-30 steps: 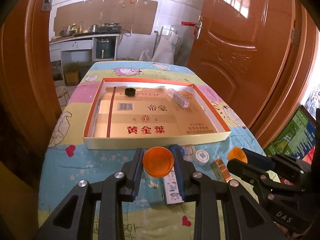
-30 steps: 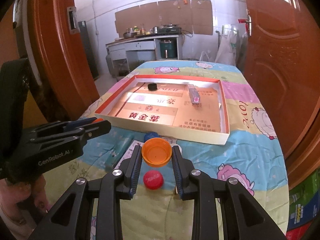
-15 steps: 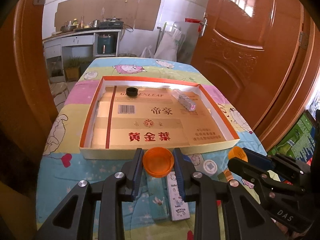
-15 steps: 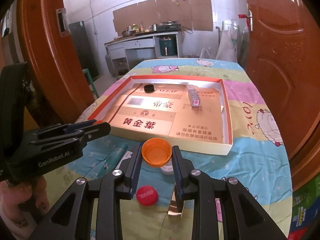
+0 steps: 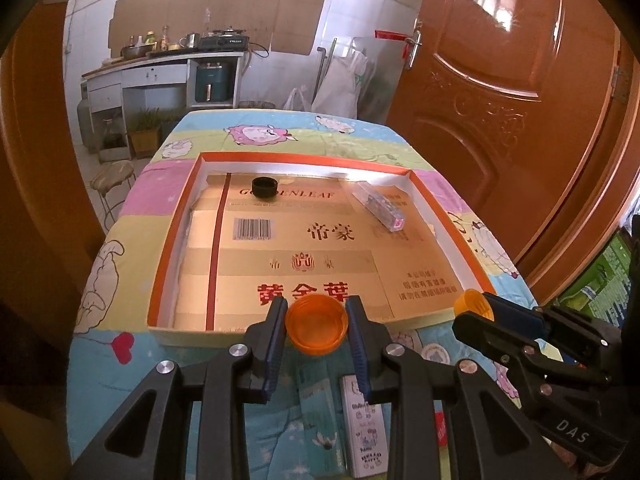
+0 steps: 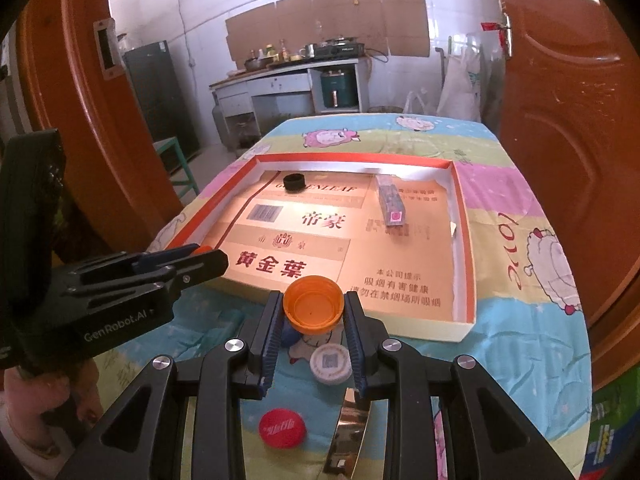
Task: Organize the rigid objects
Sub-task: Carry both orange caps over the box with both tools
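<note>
Transport is the step in hand: the left gripper (image 5: 316, 330) and the right gripper (image 6: 313, 311) each have fingers clamped on an orange cap (image 5: 316, 330) (image 6: 313, 311), low centre in both frames, at the tray's (image 5: 160, 268) near wall. Next, I judge, carry them over the wall, then release inside.

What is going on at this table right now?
A person holds two grippers, each shut on an orange bottle cap: the left gripper on one orange cap, the right gripper on another. Both hover at the near edge of the shallow cardboard tray, which already holds a black cap and a clear box.
</note>
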Motion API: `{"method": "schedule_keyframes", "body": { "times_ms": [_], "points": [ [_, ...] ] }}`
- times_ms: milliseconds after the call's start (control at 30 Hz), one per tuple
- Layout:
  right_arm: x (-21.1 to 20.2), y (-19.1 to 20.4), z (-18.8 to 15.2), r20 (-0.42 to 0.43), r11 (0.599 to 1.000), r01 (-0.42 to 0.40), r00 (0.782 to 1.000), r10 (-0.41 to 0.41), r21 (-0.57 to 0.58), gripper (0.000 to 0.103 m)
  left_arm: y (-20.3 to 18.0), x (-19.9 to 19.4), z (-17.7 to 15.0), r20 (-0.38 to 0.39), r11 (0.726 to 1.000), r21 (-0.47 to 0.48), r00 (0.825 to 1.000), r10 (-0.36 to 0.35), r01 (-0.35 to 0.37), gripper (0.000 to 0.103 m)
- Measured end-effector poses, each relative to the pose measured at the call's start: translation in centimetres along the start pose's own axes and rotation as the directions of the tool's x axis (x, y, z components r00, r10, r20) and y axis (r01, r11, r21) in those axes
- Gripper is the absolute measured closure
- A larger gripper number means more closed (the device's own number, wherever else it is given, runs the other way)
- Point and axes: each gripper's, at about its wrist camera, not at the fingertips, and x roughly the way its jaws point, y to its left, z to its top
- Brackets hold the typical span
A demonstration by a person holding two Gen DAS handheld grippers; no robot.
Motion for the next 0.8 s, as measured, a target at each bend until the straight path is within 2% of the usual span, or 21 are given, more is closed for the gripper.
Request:
{"method": "schedule_keyframes", "body": {
  "times_ms": [467, 800],
  "points": [
    [2.0, -0.5, 2.3, -0.001, 1.000, -0.020, 1.000, 0.020, -0.018, 0.072, 0.5, 1.4, 1.9, 0.000, 1.000, 0.009, 1.000, 0.018, -0.018, 0.073],
    [3.5, -1.1, 3.8, -0.003, 0.999, -0.035, 0.999, 0.035, -0.027, 0.072, 1.7, 2.7, 3.3, -0.003, 0.999, -0.018, 0.999, 0.038, -0.039, 0.073]
  ]
}}
